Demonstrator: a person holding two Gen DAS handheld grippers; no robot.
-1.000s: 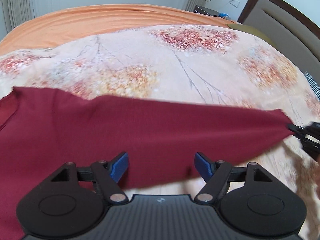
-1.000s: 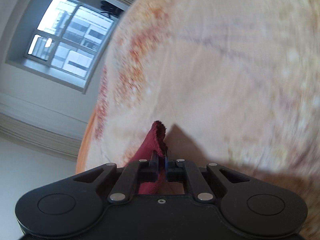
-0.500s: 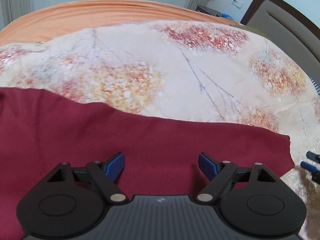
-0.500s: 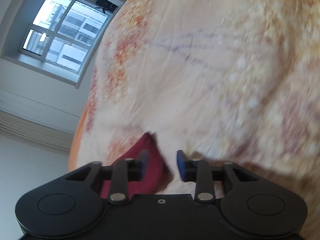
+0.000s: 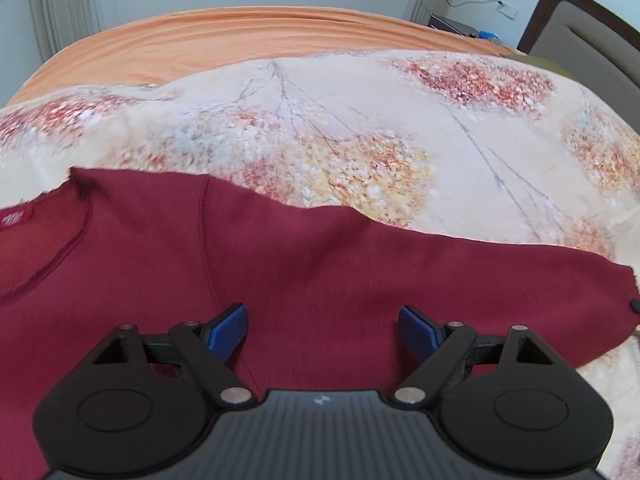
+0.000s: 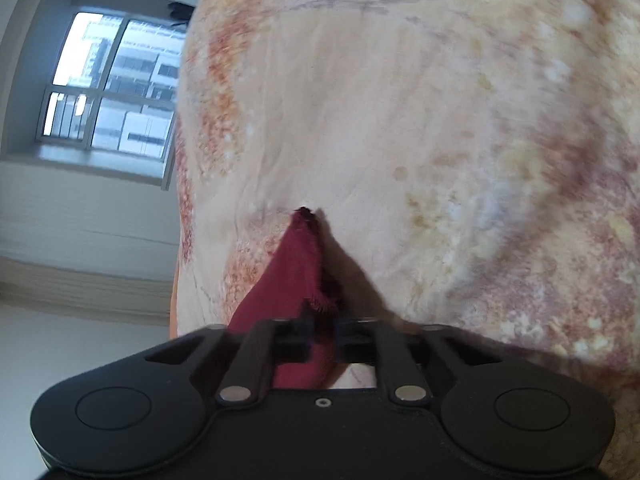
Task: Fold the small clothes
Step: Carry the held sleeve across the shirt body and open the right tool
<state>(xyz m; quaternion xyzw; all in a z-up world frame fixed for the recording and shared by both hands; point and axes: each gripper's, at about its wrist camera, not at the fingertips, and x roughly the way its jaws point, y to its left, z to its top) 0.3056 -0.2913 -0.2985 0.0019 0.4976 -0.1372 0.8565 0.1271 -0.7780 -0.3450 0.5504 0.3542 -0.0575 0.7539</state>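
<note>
A dark red shirt (image 5: 304, 256) lies spread on the floral bedspread (image 5: 360, 120), its neckline at the left edge. My left gripper (image 5: 322, 326) is open just above the shirt, its blue pads wide apart and empty. My right gripper (image 6: 323, 338) is shut on the shirt's cuff (image 6: 298, 268), which sticks out in a point between the fingers. In the left wrist view a tip of the right gripper (image 5: 634, 305) shows at the sleeve's far right end.
An orange sheet (image 5: 260, 36) covers the far side of the bed. A padded headboard (image 5: 592, 52) stands at the right. A window (image 6: 108, 84) and curtains are on the wall beyond the bed.
My right gripper opened half a second ago and has shut again on the sleeve end. My left gripper has shifted left along the shirt, so the neckline and shoulder seam now show.
</note>
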